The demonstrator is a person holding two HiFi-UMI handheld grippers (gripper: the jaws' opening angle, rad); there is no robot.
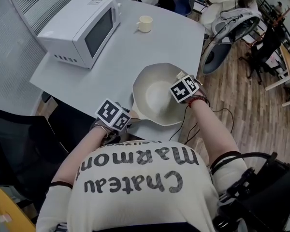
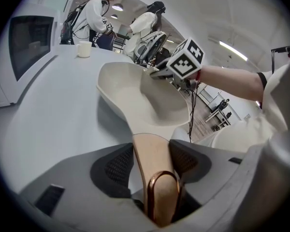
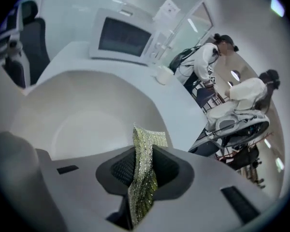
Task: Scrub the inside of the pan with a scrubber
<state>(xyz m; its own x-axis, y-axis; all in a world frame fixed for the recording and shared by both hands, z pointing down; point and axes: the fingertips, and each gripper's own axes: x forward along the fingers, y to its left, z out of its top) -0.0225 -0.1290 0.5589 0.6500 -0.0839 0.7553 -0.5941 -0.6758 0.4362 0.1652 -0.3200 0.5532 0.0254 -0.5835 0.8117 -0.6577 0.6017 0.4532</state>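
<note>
While pan (image 1: 157,93) sits at near edge of desk (image 1: 135,47), left tool (image 2: 152,162) clamps its tan handle (image 2: 159,197) at near left. Right tool (image 3: 144,170) pinches glittery green scrubber (image 3: 146,146), above pan's right side. Microwave (image 1: 82,28) far left, cup (image 1: 145,23) far behind pan.

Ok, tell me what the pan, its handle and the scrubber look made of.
Pan: smooth matte cream surface, likely ceramic-coated metal. Handle: tan, satin, possibly wood or wood-look plastic, with a coppery metal loop at its end. Scrubber: glittery green-gold woven mesh, probably metallic thread.
</note>
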